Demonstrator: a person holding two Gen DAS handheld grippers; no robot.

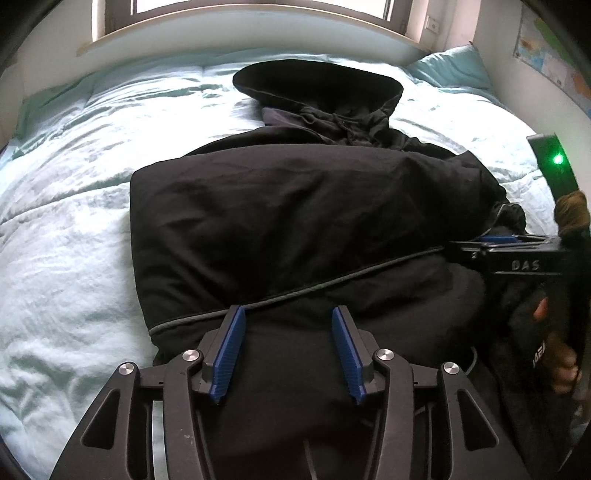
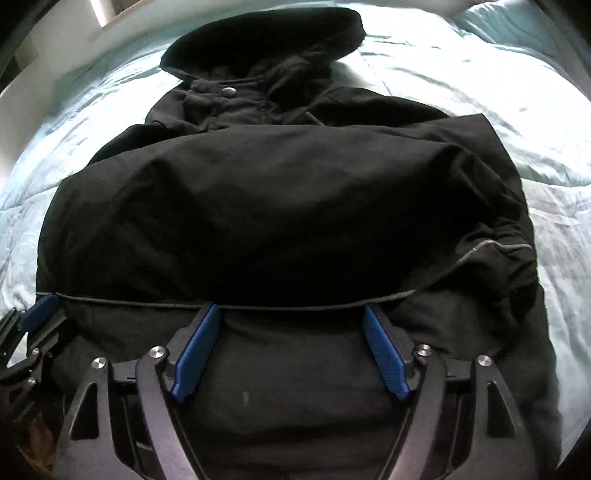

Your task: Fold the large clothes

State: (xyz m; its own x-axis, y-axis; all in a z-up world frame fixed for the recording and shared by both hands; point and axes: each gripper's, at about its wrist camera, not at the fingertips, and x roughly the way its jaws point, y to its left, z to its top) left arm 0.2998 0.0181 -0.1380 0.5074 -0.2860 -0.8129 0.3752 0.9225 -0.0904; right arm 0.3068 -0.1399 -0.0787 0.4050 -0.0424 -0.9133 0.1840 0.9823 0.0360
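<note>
A black hooded jacket lies folded on the bed, its hood toward the window and a grey piped hem running across the near side. My left gripper hovers at that hem with its blue pads apart and only loose fabric below them. In the right wrist view the jacket fills the frame. My right gripper stands wide open at the same hem, gripping nothing. The right gripper shows at the jacket's right edge, and the left gripper at its left corner.
A pale blue-green duvet covers the bed around the jacket. A pillow lies at the far right, a window sill runs behind the bed, and a map hangs on the right wall. A hand holds the right gripper.
</note>
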